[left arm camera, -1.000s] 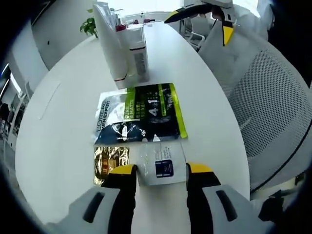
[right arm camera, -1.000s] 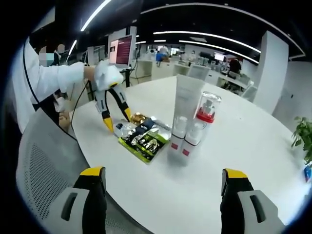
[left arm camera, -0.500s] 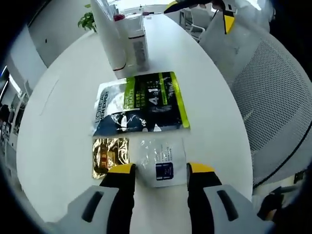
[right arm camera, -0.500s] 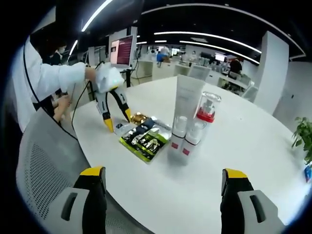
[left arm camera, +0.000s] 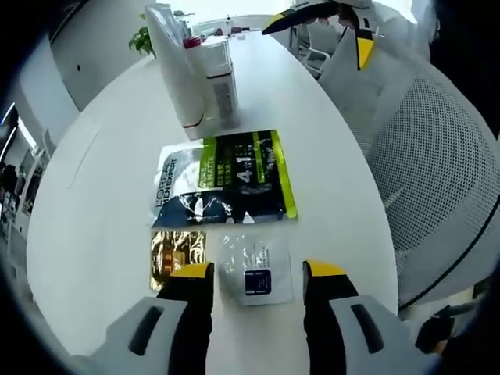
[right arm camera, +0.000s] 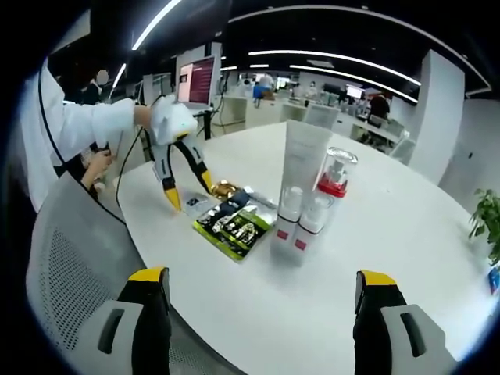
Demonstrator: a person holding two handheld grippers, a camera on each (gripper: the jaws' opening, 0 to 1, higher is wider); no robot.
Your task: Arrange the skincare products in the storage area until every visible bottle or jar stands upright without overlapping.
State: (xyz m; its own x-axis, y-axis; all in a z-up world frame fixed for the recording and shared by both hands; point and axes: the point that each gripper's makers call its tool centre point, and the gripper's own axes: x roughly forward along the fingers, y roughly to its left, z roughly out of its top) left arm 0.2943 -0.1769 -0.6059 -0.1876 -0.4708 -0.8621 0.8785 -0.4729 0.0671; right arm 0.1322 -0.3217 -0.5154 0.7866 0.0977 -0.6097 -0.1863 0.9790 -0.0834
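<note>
Left gripper (left arm camera: 256,271) angled down over white desk (left arm camera: 101,203), jaws apart around a white sachet (left arm camera: 254,269), not clamped. Right gripper (right arm camera: 262,281) held level near desk edge, jaws wide apart, holding nothing. Three flat packets counted: white sachet, gold sachet (left arm camera: 176,254), dark green-edged pouch (left arm camera: 224,180). Beyond them, upright and bunched together: one tall white tube (right arm camera: 303,168), one red-collared pump bottle (right arm camera: 336,173), two small red-labelled bottles (right arm camera: 286,219).

We see the tall white tube (right arm camera: 301,176) upright beside two small white bottles (right arm camera: 298,226) and a red-collared pump bottle (right arm camera: 333,178), clustered, touching. Near them, three sachets (left arm camera: 226,183) lying flat, edge to edge.
</note>
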